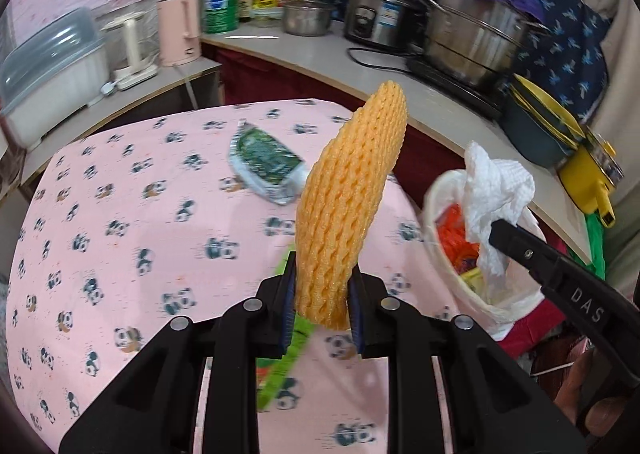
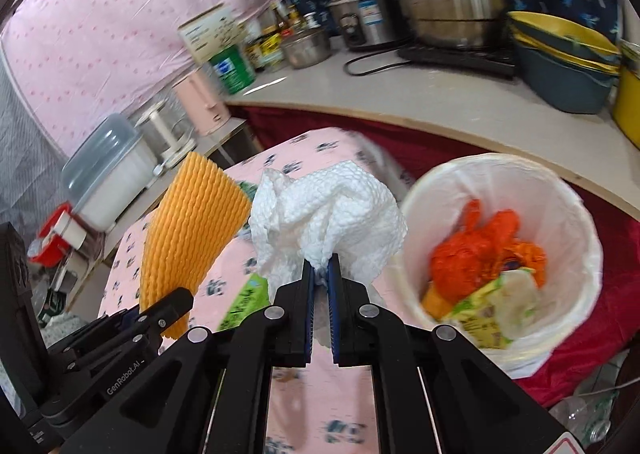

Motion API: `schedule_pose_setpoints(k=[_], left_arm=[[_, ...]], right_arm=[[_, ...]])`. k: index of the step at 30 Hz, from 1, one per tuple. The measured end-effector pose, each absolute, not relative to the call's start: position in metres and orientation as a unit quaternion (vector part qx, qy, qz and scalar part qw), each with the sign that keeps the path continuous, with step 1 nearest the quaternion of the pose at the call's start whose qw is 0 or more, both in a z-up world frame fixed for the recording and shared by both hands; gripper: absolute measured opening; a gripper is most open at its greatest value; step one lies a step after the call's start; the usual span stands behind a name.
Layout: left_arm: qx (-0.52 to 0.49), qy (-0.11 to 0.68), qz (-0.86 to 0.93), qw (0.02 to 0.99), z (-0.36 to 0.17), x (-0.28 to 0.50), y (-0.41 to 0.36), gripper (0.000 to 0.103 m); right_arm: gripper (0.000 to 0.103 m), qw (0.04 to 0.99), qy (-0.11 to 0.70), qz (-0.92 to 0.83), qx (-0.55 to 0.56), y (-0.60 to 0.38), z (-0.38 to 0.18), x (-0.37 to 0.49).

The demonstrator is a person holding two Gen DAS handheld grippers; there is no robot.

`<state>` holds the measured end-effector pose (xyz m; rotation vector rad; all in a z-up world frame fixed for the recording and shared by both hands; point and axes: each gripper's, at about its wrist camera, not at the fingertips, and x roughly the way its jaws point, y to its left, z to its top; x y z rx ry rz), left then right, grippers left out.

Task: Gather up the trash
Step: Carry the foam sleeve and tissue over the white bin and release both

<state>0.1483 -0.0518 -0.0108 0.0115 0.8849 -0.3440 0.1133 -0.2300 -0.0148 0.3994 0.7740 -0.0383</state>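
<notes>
My left gripper (image 1: 321,294) is shut on an orange foam fruit net (image 1: 352,210), which stands upright above the pink panda tablecloth (image 1: 120,214). My right gripper (image 2: 321,274) is shut on a crumpled white paper towel (image 2: 328,214). The same towel (image 1: 494,190) hangs over the near rim of the white-lined trash bin (image 1: 444,254) in the left wrist view. The bin (image 2: 560,214) stands right of the table and holds orange and green trash. A green-and-white wrapper (image 1: 264,158) lies on the cloth further back. A green packet (image 1: 286,358) lies under the left gripper.
A counter (image 1: 320,54) curves behind the table with a rice cooker (image 1: 376,14), a large steel pot (image 1: 476,38), a green can, a pink kettle (image 1: 180,30) and stacked bowls (image 1: 540,126). A lidded white container (image 1: 52,82) sits at the left.
</notes>
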Motion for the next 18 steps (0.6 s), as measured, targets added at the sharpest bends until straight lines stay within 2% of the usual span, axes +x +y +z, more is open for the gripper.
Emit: schedule_pose_setpoints(k=[14, 17, 18], left_arm=[[0.062, 0.452, -0.289, 0.841, -0.029, 0.133, -0.192, 0.024], [0.067, 0.455, -0.304, 0.834, -0.034, 0.135, -0.214, 0.027], [0.068, 0.453, -0.309, 0.833, -0.035, 0.136, -0.219, 0.033]], right_arm=[[0.006, 0.896, 0.342, -0.137, 0.249, -0.360, -0.025, 0.049], [0.006, 0.891, 0.342, -0.148, 0.258, -0.374, -0.031, 0.042], [0.006, 0.891, 0.343, -0.150, 0.259, -0.376, -0.033, 0.041]])
